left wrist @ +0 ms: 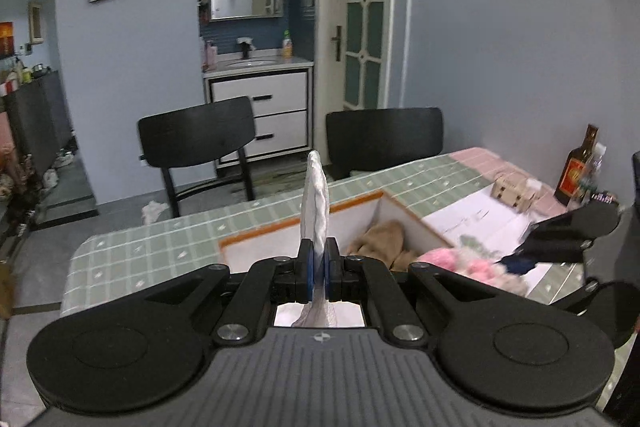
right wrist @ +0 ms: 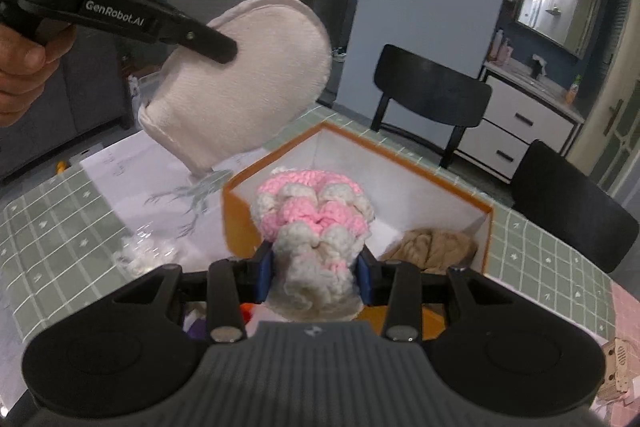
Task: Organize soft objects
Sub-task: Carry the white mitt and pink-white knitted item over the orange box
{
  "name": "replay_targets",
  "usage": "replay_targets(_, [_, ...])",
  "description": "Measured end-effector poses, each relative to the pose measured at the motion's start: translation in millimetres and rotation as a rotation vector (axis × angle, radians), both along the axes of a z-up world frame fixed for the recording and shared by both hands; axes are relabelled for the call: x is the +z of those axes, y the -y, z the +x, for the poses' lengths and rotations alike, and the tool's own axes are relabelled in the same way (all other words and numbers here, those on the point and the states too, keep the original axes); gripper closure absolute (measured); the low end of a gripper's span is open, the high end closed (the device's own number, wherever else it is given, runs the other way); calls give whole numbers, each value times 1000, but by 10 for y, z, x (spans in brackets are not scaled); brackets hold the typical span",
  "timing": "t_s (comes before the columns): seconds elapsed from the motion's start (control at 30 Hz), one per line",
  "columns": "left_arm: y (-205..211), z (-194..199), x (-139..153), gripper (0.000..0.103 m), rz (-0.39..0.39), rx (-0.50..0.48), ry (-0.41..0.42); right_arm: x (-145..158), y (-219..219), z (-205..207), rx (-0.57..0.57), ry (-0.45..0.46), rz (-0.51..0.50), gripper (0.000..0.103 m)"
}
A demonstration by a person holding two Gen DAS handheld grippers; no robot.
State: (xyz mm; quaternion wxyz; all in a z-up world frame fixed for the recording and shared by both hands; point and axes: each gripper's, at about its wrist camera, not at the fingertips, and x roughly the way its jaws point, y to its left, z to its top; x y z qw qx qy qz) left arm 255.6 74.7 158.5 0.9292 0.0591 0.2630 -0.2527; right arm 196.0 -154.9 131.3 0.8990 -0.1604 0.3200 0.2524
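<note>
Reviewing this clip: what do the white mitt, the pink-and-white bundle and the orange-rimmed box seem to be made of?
White mitt, pinched in the left gripper: looks like terry or microfibre cloth, with a fine ribbed nap and stitched hem. Pink-and-white bundle, squeezed in the right gripper: chunky chenille-type yarn, knitted in puffy loops. Orange-rimmed box: probably cardboard, with thin, flat, matte white walls.

The right gripper (right wrist: 314,277) is clamped on a fluffy pink-and-white knitted thing (right wrist: 314,227), holding it right over the near edge of an orange-rimmed box (right wrist: 486,227). There's a tan cloth (right wrist: 434,247) lying in the box already. Up on the left, the left gripper (right wrist: 222,51) pinches a white terry mitt (right wrist: 244,83) in the air above the green checked tablecloth (right wrist: 60,227). Two black chairs (right wrist: 436,95) sit behind.
</note>
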Motion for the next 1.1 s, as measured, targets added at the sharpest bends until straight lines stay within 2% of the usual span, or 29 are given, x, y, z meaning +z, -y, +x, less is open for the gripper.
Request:
replay_targets(0.13, [185, 224, -37, 98, -47, -25, -26, -5, 112, 193, -48, 4, 2, 63])
replay_targets(0.33, [458, 637, -310, 98, -158, -93, -135, -95, 353, 454, -122, -10, -3, 63])
replay_targets(0.5, [629, 933, -656, 98, -159, -88, -229, -176, 502, 644, -165, -28, -9, 63])
replay_targets(0.7, [509, 1307, -1184, 98, -178, -35, -392, -327, 529, 966, -189, -62, -27, 63])
replay_targets(0.77, [423, 1416, -1347, 98, -171, -2, -432, -386, 500, 1077, -190, -76, -33, 63])
replay_targets(0.9, [274, 1531, -1524, 98, -120, 44, -451, -510, 383, 1280, -181, -103, -46, 63])
replay_targets(1.0, [188, 1552, -1586, 96, -48, 72, -445, -625, 242, 1480, -163, -130, -75, 62])
replay_targets(1.1, [188, 1576, -1603, 90, 31, 89, -420, -747, 53, 1616, -131, -147, -132, 62])
